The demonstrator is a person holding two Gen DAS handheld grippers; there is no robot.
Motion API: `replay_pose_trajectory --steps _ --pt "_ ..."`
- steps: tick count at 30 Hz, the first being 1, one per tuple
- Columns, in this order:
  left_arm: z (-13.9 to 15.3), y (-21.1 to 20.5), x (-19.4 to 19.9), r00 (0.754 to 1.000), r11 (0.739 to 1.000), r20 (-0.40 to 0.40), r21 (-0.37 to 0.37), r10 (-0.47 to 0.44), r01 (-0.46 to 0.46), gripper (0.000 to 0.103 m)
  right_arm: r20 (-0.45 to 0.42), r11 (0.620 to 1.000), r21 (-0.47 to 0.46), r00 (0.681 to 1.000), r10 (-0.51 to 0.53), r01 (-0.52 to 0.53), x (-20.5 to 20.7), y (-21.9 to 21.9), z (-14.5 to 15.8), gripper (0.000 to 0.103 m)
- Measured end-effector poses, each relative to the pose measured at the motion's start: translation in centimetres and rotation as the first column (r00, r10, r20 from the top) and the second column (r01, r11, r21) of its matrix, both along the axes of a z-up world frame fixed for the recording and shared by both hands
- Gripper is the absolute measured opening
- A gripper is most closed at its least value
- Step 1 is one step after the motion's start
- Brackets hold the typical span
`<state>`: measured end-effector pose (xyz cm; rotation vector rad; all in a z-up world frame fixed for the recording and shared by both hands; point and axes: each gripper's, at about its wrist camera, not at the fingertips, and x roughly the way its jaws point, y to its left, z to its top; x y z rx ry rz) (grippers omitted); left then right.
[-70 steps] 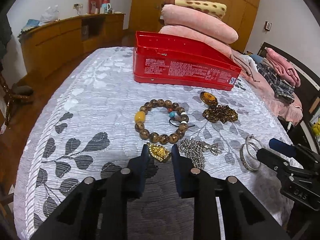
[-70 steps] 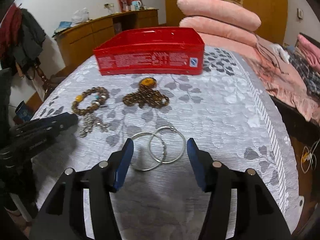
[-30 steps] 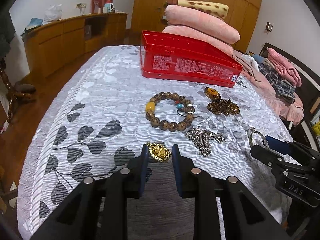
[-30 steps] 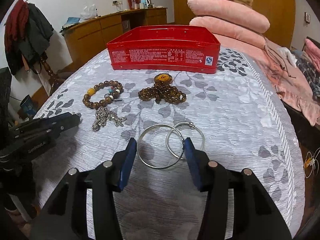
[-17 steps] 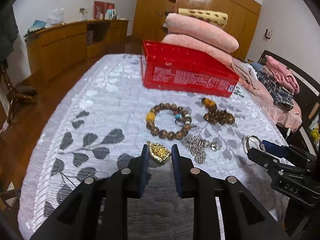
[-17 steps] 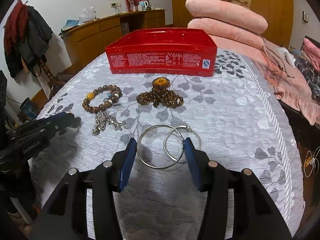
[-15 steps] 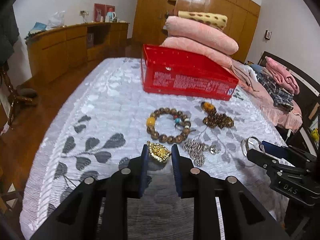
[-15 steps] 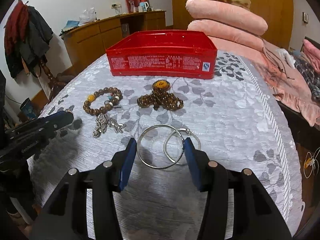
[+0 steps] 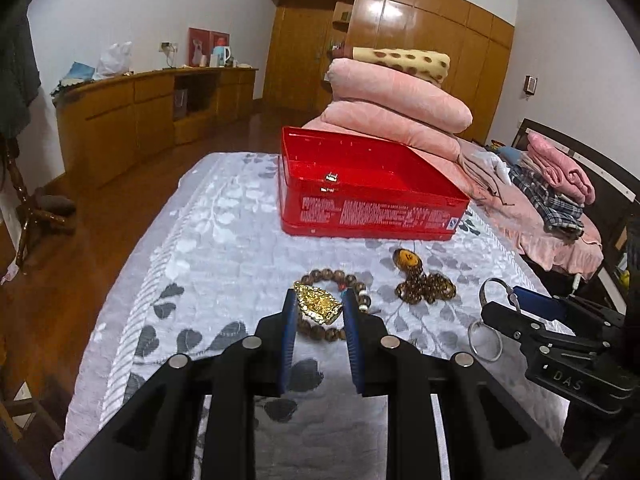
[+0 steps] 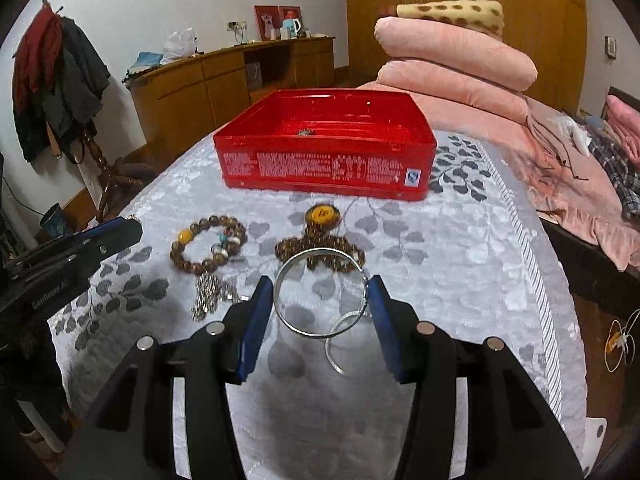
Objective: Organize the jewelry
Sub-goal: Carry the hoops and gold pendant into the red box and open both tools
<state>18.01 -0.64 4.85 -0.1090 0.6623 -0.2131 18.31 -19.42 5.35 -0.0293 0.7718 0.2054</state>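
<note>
My left gripper (image 9: 318,307) is shut on a gold pendant (image 9: 319,304) and holds it above the bed. My right gripper (image 10: 320,296) is shut on a large silver bangle (image 10: 320,292), lifted off the bed; a second smaller silver bangle (image 10: 340,344) hangs from it. The open red tin box (image 9: 372,192) stands at the far end of the bed and also shows in the right wrist view (image 10: 324,148). A wooden bead bracelet (image 10: 208,246), a brown bead necklace with an amber pendant (image 10: 320,236) and a silver chain (image 10: 208,292) lie on the bedspread.
The grey leaf-pattern bedspread (image 10: 460,248) covers the bed. Folded pink quilts (image 9: 396,112) are stacked behind the box. Clothes (image 9: 552,188) lie at the right. A wooden cabinet (image 9: 152,112) and a coat stand (image 10: 60,80) stand at the left beyond the bed edge.
Both grippers have risen off the bed. The left lifted the gold pendant; the right closed on the large bangle and lifted both bangles. Both views moved toward the red box.
</note>
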Motion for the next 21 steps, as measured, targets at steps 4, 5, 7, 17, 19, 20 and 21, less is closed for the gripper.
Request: replay_pose_trajectory --steps 4,5,7,17,19,20,21 --pt "0.3 -0.2 0.9 1.000 1.000 0.007 0.007 0.001 -0.001 0.023 0.007 1.000 0.007 1.000 0.001 -0.001 0.9 0.0 0.4 0.047" --pt "0.4 -0.3 1.1 1.000 1.000 0.009 0.011 0.000 -0.001 0.023 0.008 1.000 0.008 1.000 0.001 -0.001 1.1 0.0 0.5 0.047" --pt "0.5 -0.4 1.6 1.000 1.000 0.010 0.014 -0.002 0.002 0.023 0.011 1.000 0.010 1.000 0.003 -0.003 1.5 0.0 0.6 0.047" --pt "1.1 -1.2 4.1 1.000 1.000 0.021 0.020 -0.016 0.015 0.023 0.029 1.000 0.014 1.000 0.009 -0.009 4.2 0.1 1.8 0.047" --pt "1.4 -1.3 4.8 0.999 1.000 0.027 0.019 -0.018 0.017 0.023 0.039 1.000 0.014 0.999 0.010 -0.011 4.9 0.0 2.3 0.047" --pt "1.6 -1.4 5.1 0.999 1.000 0.031 0.018 -0.019 0.018 0.023 0.043 1.000 0.014 0.999 0.010 -0.011 5.2 0.0 2.5 0.047" --pt "1.8 -1.5 5.4 0.999 1.000 0.036 0.018 -0.021 0.020 0.023 0.048 1.000 0.013 0.999 0.011 -0.012 5.7 0.0 2.8 0.047"
